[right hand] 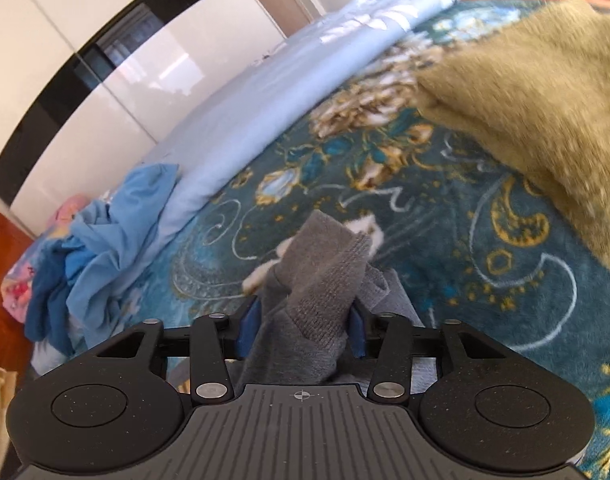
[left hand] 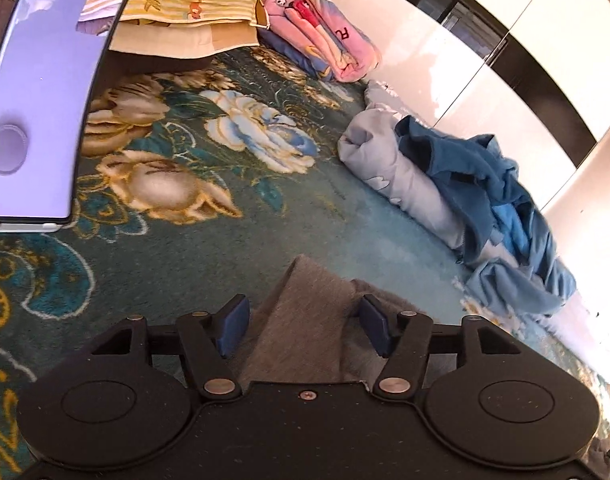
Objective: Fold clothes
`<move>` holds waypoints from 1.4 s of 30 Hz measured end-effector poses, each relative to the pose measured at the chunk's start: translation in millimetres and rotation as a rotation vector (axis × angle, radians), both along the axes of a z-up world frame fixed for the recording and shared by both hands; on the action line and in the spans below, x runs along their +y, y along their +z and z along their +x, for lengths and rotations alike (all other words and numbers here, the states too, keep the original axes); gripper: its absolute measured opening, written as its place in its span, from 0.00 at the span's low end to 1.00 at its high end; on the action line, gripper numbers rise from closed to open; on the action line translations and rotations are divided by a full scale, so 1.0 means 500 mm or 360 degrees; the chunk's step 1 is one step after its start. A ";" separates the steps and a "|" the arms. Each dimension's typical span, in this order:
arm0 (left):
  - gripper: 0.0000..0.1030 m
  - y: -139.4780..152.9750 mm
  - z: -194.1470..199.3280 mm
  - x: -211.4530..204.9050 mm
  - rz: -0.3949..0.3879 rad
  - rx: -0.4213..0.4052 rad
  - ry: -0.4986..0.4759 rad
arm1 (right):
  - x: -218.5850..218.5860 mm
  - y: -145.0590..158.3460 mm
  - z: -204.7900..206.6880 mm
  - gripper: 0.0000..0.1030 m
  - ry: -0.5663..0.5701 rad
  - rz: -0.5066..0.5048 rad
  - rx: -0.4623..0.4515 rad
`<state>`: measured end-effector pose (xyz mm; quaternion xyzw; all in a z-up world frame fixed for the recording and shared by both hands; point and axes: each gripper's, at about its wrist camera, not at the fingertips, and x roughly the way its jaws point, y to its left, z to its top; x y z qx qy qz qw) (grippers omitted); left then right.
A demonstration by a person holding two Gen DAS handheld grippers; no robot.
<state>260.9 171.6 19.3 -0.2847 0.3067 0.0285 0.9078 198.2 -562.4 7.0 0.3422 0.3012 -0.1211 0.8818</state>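
Note:
A grey knit garment (left hand: 305, 320) lies between the fingers of my left gripper (left hand: 305, 330). Those jaws stand open, with the blue pads (left hand: 235, 328) apart on either side of the cloth. In the right wrist view the same grey garment (right hand: 321, 280) is bunched and sticks up from between the pads. My right gripper (right hand: 305, 330) is shut on it. Both grippers hover low over the teal floral blanket (left hand: 193, 184) that covers the bed. How the garment hangs below the grippers is hidden.
A crumpled blue cloth pile (left hand: 489, 200) sits on a pale blue quilt (left hand: 385, 160) by the white wardrobe (left hand: 485, 40). Folded pink and yellow bedding (left hand: 321, 28) lies at the far end. An olive fleece piece (right hand: 545, 100) rests on the right. A phone (left hand: 45, 88) is mounted at left.

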 end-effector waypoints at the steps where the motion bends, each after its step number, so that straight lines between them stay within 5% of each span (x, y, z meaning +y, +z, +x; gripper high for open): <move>1: 0.52 0.001 0.003 -0.003 0.0001 -0.0009 -0.0005 | 0.003 0.003 0.001 0.27 -0.0001 -0.0010 0.0004; 4: 0.36 0.010 0.006 -0.022 0.0103 -0.0050 -0.0001 | 0.012 0.013 0.002 0.17 -0.0015 -0.0045 0.0034; 5: 0.07 0.015 0.005 -0.029 0.0158 -0.0064 0.0018 | 0.017 0.019 0.000 0.15 -0.0009 -0.0069 0.0021; 6: 0.01 0.019 0.003 -0.028 0.0168 -0.0077 0.0053 | 0.022 0.026 -0.004 0.13 -0.0004 -0.0091 0.0003; 9: 0.01 0.028 -0.004 -0.014 0.0156 -0.0099 0.0169 | 0.034 0.059 -0.021 0.10 -0.0016 -0.0203 -0.0046; 14: 0.00 0.001 0.010 0.004 0.0232 0.0043 0.0252 | 0.004 0.044 -0.033 0.10 -0.0116 -0.0256 0.0082; 20: 0.00 0.002 -0.010 0.036 0.0193 0.0120 0.0345 | -0.017 -0.004 -0.043 0.10 -0.0170 -0.0087 0.0136; 25: 0.13 0.059 -0.039 -0.030 0.0253 0.0010 0.0061 | 0.009 0.040 -0.065 0.18 -0.0153 -0.0286 0.0091; 27: 0.33 0.083 -0.051 -0.057 0.0275 -0.0034 -0.0056 | 0.026 0.073 -0.076 0.23 -0.0167 -0.0443 0.0059; 30: 0.43 0.103 -0.046 -0.115 0.0333 -0.0087 -0.0281 | 0.070 0.128 -0.079 0.27 -0.0114 -0.0730 0.0040; 34: 0.52 0.097 -0.005 -0.214 0.0510 -0.0063 -0.0578 | 0.159 0.159 -0.025 0.37 0.0362 -0.0759 -0.0009; 36: 0.67 0.083 0.022 -0.263 0.0651 -0.0004 -0.0776 | 0.227 0.143 0.018 0.39 0.0668 -0.0719 -0.0001; 40: 0.68 0.071 0.034 -0.330 0.1120 0.0022 -0.1017 | 0.360 0.104 0.098 0.42 0.1132 -0.0763 0.0039; 42: 0.71 0.076 0.034 -0.334 0.1245 -0.0020 -0.1106 | 0.406 0.084 0.135 0.46 0.1300 -0.0774 0.0074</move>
